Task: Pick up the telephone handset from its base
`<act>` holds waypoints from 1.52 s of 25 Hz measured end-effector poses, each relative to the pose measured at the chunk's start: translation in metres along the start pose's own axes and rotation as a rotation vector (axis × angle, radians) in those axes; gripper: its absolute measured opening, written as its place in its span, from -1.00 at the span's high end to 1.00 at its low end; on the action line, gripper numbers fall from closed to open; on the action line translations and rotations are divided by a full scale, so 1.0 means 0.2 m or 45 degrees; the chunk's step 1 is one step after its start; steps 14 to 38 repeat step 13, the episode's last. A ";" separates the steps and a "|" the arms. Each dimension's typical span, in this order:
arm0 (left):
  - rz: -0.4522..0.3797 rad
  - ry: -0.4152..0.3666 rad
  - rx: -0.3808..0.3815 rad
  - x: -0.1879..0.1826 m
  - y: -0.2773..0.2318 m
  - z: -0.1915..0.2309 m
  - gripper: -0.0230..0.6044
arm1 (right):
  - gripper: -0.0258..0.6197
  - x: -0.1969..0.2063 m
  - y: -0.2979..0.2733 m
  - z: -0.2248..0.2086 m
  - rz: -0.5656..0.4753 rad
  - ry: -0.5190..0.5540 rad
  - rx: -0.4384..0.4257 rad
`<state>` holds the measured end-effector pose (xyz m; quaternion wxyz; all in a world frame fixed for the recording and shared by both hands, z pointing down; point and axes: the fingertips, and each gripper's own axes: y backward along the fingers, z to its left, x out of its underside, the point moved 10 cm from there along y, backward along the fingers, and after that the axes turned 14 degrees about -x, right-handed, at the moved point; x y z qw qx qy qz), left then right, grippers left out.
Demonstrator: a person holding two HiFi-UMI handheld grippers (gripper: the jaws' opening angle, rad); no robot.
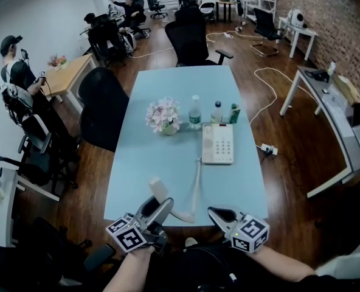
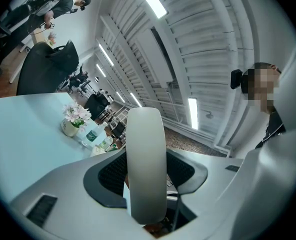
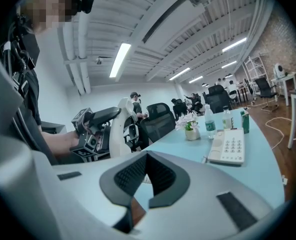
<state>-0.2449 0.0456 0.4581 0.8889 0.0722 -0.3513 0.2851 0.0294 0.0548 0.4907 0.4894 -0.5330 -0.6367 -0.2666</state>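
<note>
The cream telephone base (image 1: 218, 143) lies on the light blue table (image 1: 149, 163), right of centre, with its cradle bare. The cream handset (image 1: 159, 190) is off the base, raised near the table's front edge. My left gripper (image 1: 157, 205) is shut on it. In the left gripper view the handset (image 2: 145, 134) stands upright between the two dark pads (image 2: 108, 176). Its cord (image 1: 196, 184) runs back to the base. My right gripper (image 1: 220, 213) hovers to the right, shut and holding nothing, its pads (image 3: 133, 176) meeting at the tip. It looks toward the base (image 3: 228, 146).
A pot of pink flowers (image 1: 163, 115), two water bottles (image 1: 195, 111) and a green carton (image 1: 234, 113) stand just behind the base. Black office chairs (image 1: 104, 105) sit at the table's left and far end. A power strip (image 1: 269, 149) lies on the floor at right.
</note>
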 end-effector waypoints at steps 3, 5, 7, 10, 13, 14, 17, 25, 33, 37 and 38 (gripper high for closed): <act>0.013 0.018 -0.008 0.00 -0.01 0.02 0.21 | 0.88 0.00 0.00 0.01 0.004 0.007 -0.005; 0.015 0.016 -0.008 0.00 -0.02 0.01 0.21 | 0.88 0.00 0.00 0.02 0.006 0.007 -0.009; 0.018 0.005 -0.002 -0.01 -0.02 0.00 0.21 | 0.88 0.00 -0.01 0.02 0.006 0.008 -0.010; 0.027 -0.007 -0.004 0.00 -0.03 0.00 0.21 | 0.88 0.00 -0.01 0.02 0.004 0.012 -0.013; 0.040 -0.006 -0.018 0.01 -0.04 0.00 0.21 | 0.88 -0.01 -0.02 0.03 0.008 0.019 -0.020; 0.040 -0.006 -0.018 0.01 -0.04 0.00 0.21 | 0.88 -0.01 -0.02 0.03 0.008 0.019 -0.020; 0.040 -0.006 -0.018 0.01 -0.04 0.00 0.21 | 0.88 -0.01 -0.02 0.03 0.008 0.019 -0.020; 0.040 -0.006 -0.018 0.01 -0.04 0.00 0.21 | 0.88 -0.01 -0.02 0.03 0.008 0.019 -0.020; 0.040 -0.006 -0.018 0.01 -0.04 0.00 0.21 | 0.88 -0.01 -0.02 0.03 0.008 0.019 -0.020; 0.040 -0.006 -0.018 0.01 -0.04 0.00 0.21 | 0.88 -0.01 -0.02 0.03 0.008 0.019 -0.020; 0.040 -0.006 -0.018 0.01 -0.04 0.00 0.21 | 0.88 -0.01 -0.02 0.03 0.008 0.019 -0.020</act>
